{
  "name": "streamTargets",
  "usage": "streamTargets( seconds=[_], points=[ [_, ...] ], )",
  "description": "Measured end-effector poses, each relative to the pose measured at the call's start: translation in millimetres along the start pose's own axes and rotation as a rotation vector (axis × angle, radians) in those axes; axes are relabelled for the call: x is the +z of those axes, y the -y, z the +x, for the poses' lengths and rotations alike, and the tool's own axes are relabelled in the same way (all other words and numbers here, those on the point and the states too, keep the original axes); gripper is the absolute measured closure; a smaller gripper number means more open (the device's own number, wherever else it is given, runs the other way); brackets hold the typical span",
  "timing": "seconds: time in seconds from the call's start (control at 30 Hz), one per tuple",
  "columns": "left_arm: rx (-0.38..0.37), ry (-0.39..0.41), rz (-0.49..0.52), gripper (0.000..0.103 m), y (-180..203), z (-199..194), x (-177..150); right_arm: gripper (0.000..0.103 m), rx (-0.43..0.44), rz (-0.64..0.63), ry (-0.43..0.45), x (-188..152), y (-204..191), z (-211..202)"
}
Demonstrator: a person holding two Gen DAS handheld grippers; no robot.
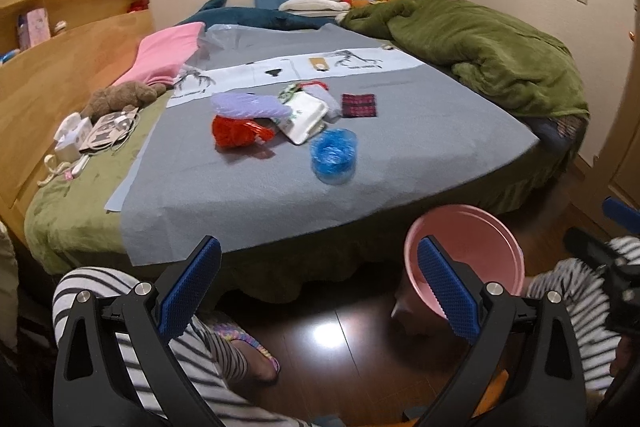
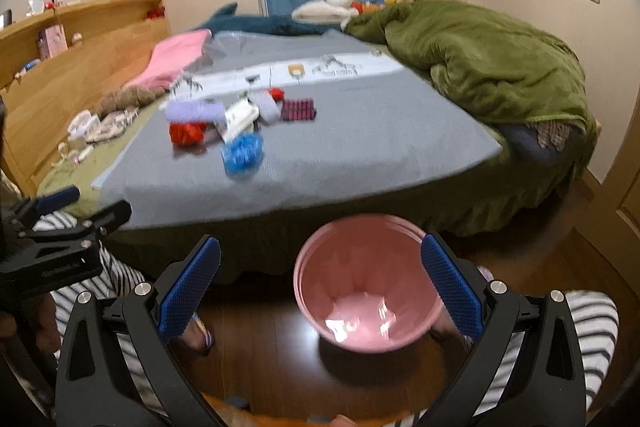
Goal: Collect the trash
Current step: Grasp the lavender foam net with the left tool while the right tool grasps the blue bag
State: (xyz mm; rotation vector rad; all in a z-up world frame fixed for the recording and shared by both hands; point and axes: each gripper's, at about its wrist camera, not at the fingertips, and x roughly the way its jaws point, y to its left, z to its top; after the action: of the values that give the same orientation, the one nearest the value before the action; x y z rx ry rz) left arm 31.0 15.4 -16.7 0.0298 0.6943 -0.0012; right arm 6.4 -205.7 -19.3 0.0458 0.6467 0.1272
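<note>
Trash waits on the bed ahead of me, none of it in my tongs. Nearest, my left gripper (image 1: 318,291) stands wide with nothing between its blue pads, and my right gripper (image 2: 320,291) is just as wide and bare. Below them are my striped trouser legs (image 1: 132,307) and a slipper (image 1: 256,351) on the dark wood floor (image 2: 272,359). A pink bin (image 2: 366,291) stands on that floor between my knees, close against the bed's edge; I see nothing inside it.

Farther on, a grey sheet (image 1: 400,143) covers the mattress. On it, a blue plastic cup (image 1: 334,155) lies closest to me, apart from the rest. Behind it, bunched together, are a red wrapper (image 1: 236,131), a white carton (image 1: 306,117), a lilac bag (image 1: 248,105) and a dark checked packet (image 1: 359,105). Beyond sits a green quilt (image 1: 480,47), heaped at the right.
</note>
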Motion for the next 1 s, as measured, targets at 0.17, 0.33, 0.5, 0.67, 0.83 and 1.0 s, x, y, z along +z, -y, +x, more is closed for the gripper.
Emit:
streamTargets(
  seconds=[0.17,0.33,0.5,0.67,0.83,1.0],
  points=[
    [0.050,0.053,-0.063,0.008,-21,28,11,0.005,0.024,0.004,0.078,22,-2,32],
    [0.093,0.077,-0.111,0.008,-46,68,28,0.005,0.064,-0.025,0.076,48,-17,88],
    [0.171,0.130,-0.201,0.008,-78,114,48,0.005,0.102,-0.091,0.082,62,-42,161],
    [0.214,0.197,-0.244,0.008,-96,154,73,0.005,0.167,-0.136,0.003,64,-75,235],
    [0.279,0.263,-0.199,0.008,-95,192,96,0.005,0.201,-0.158,-0.018,64,-100,287],
    [0.273,0.275,-0.184,0.008,-97,229,112,0.005,0.208,-0.171,-0.014,69,-115,323]
  ],
)
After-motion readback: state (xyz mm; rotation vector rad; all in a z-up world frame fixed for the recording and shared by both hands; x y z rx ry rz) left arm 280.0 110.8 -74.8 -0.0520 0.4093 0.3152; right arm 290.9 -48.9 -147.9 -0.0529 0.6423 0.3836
